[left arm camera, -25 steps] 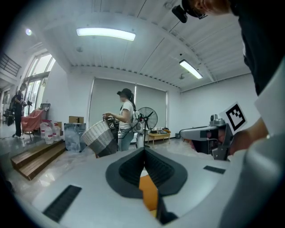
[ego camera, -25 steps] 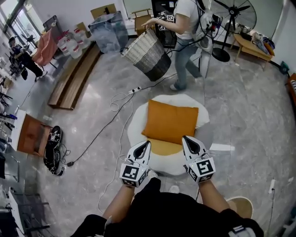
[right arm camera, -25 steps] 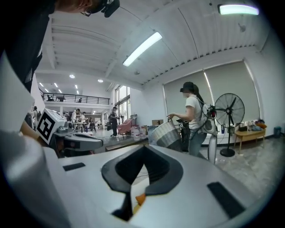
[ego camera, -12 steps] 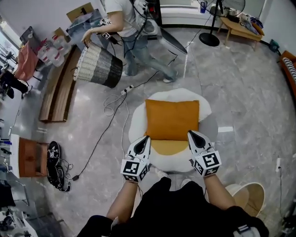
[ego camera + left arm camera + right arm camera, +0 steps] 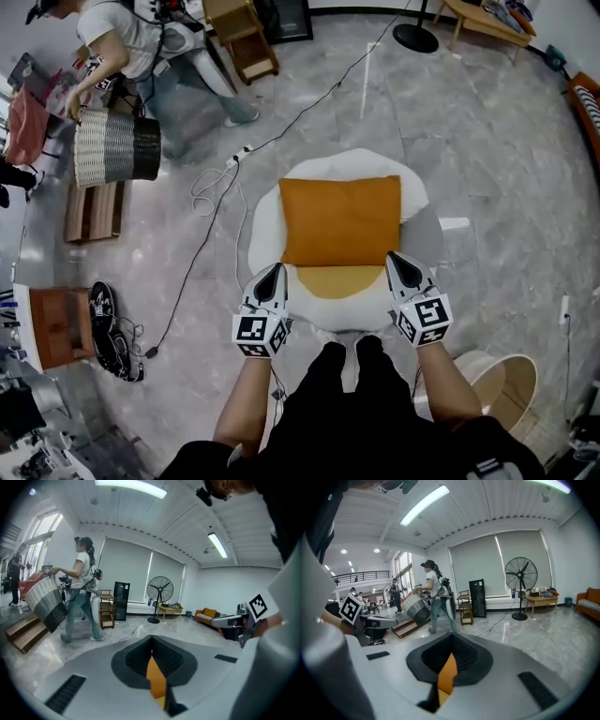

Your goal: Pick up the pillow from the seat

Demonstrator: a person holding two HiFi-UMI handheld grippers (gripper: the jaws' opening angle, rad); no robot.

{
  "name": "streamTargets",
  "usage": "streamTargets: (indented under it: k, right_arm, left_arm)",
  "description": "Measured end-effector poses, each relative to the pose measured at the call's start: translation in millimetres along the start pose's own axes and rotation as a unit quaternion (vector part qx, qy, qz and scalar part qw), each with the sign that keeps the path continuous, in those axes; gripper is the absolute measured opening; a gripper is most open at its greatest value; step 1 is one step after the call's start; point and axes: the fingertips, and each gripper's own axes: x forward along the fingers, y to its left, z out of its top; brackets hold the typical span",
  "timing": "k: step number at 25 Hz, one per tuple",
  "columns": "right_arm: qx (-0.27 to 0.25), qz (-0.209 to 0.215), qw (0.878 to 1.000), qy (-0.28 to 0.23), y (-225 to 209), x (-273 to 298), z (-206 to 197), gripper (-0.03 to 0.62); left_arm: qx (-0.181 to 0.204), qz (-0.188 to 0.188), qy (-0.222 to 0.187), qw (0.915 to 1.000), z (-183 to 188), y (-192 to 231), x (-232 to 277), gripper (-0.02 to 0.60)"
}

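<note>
You are holding both grippers at the near edge of the orange pillow (image 5: 339, 220), one at each front corner.

Left gripper (image 5: 275, 272): the jaws are pressing tight together and the tips are touching the pillow's near-left corner. In the left gripper view a thin wedge of orange fabric is showing in the slit between the pads.

Right gripper (image 5: 395, 258): the jaws are likewise pressing together, at the near-right corner. An orange sliver is sitting between them in the right gripper view.

The pillow is lying flat across the far part of the round white seat (image 5: 349, 162), its near edge overlapping a yellow seat pad (image 5: 330, 281). Cannot tell whether the corners are lifting off the pad. The grippers are sitting well apart, with the pillow's full width between them.
</note>
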Motion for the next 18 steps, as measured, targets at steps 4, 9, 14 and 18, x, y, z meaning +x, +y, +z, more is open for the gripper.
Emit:
streamTargets:
  k: [4,9,14,18]
  right_arm:
    - [0.011,-0.005,0.999,0.032,-35,24,-38,0.006]
    - [0.033,-0.012,0.996,0.076,-71,51,-87,0.007]
    - [0.053,-0.005,0.990,0.133,-106,83,-152,0.070]
    - [0.084,0.013,0.979,0.185,-126,110,-217,0.333]
  left_arm:
    - [0.003,0.004,0.032,0.9995,-32,8,40,0.012]
    - [-0.028,0.010,0.073,0.9969,-78,22,83,0.012]
    - [-0.048,0.017,0.099,0.9938,-131,45,119,0.058]
    - [-0.057,0.004,0.145,0.9878,-188,64,154,0.317]
